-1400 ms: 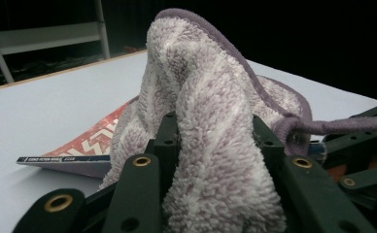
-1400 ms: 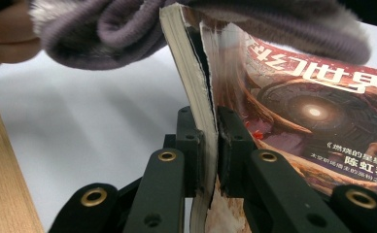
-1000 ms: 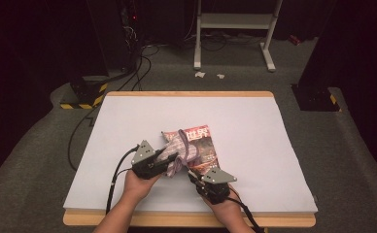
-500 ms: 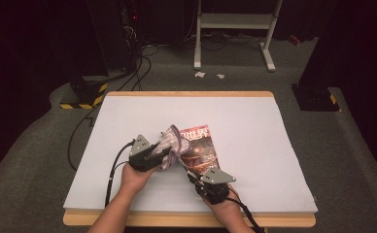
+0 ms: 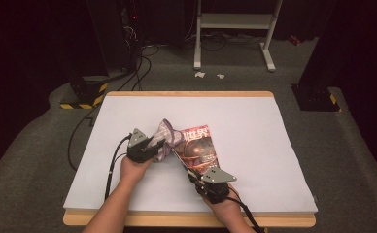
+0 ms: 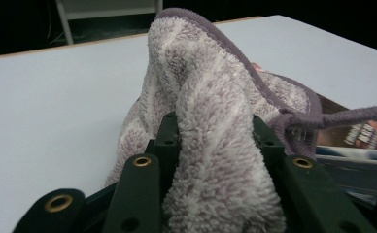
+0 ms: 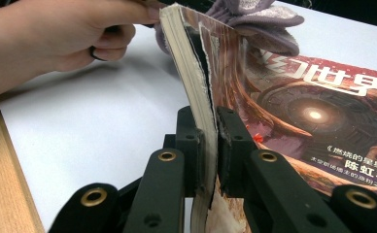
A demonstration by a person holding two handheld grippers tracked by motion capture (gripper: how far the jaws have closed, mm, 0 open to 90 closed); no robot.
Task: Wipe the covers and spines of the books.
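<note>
A purple-and-white fluffy towel (image 5: 166, 134) is bunched up at the left edge of a magazine (image 5: 202, 148) with a reddish cover, mid-table. My left gripper (image 5: 157, 146) is shut on the towel (image 6: 201, 87), which bulges up between its jaws (image 6: 215, 133). My right gripper (image 5: 189, 168) is shut on the magazine's near left edge. In the right gripper view the jaws (image 7: 211, 141) pinch the page block, and the cover (image 7: 322, 111) slopes down to the right. The towel (image 7: 259, 19) rests on the magazine's far end.
A white sheet (image 5: 128, 111) covers the wooden table (image 5: 186, 219). The hand (image 7: 55, 34) that holds the left gripper is close to the left of the magazine. Black cables (image 5: 111, 167) trail off the table's left. A white stand (image 5: 235, 34) is on the floor beyond.
The left gripper has drawn the towel leftward and a little farther back, off most of the cover. The right gripper stays clamped on the magazine's edge.
</note>
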